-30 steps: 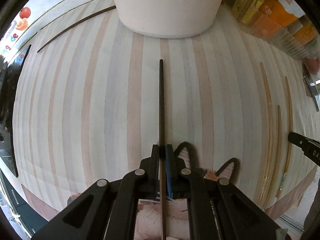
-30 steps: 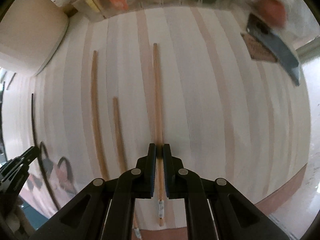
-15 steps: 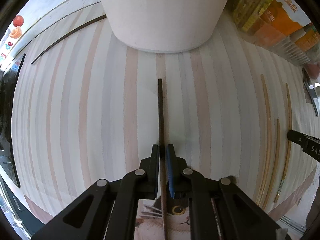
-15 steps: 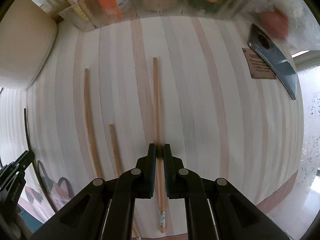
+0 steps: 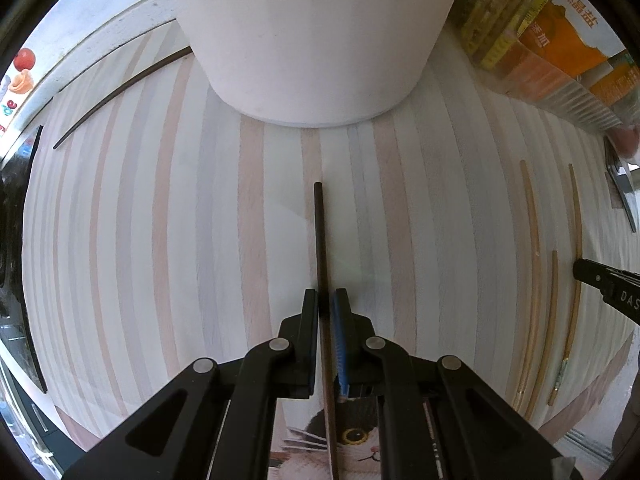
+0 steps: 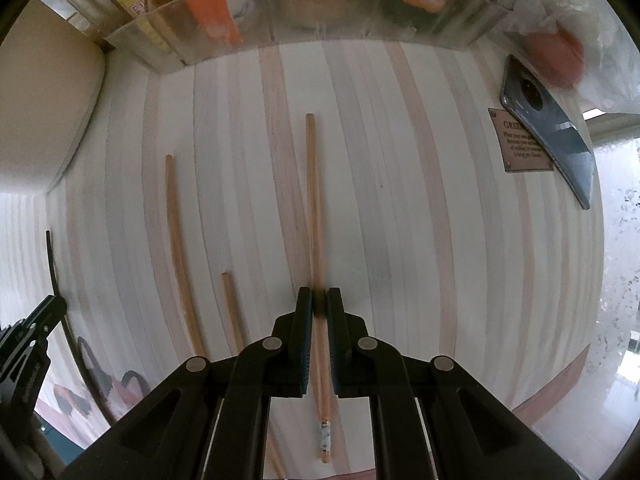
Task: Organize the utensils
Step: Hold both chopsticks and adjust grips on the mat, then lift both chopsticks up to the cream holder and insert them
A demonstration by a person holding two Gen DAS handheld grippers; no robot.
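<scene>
My left gripper (image 5: 327, 307) clamps the dark chopstick (image 5: 320, 240), aimed at the far white holder (image 5: 312, 40); my right gripper (image 6: 319, 304) pinches the wooden chopstick (image 6: 313, 208). I should lift both level before tipping.

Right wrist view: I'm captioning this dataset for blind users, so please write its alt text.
The right gripper is shut on a light wooden chopstick lying on a striped tablecloth. Two more wooden chopsticks lie to its left, a clear organizer bin stands beyond, and a phone lies at right.
</scene>
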